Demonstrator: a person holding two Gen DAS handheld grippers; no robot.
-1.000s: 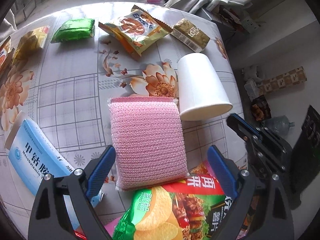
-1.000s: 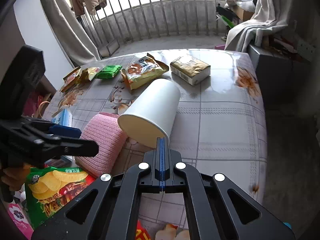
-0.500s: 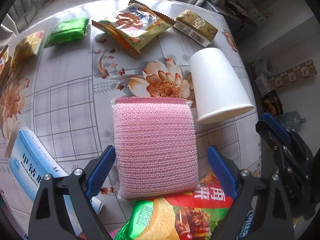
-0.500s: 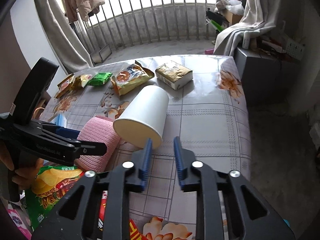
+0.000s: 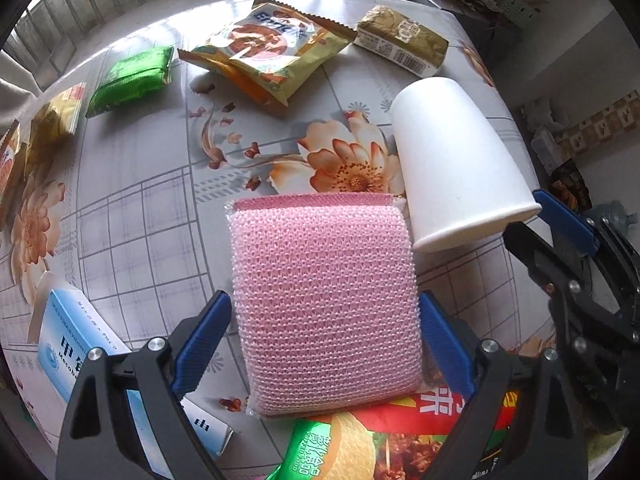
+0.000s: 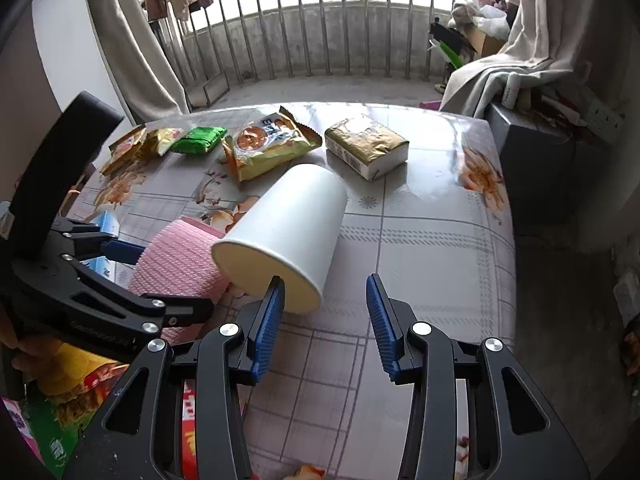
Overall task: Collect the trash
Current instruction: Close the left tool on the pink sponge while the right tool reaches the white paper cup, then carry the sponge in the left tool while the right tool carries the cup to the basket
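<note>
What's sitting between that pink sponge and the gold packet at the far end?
The white cup, tipped on its side, lies between the pink sponge and the gold packet; the right wrist view shows it best.

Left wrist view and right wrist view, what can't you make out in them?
- Chip bag, left wrist view: cut off by the bottom edge, overlapped by the pink sponge.
- Blue box, left wrist view: print partly hidden behind the left hand-held gripper.
- Sponge, right wrist view: mostly hidden behind that hand-held gripper and the paper cup.
</note>
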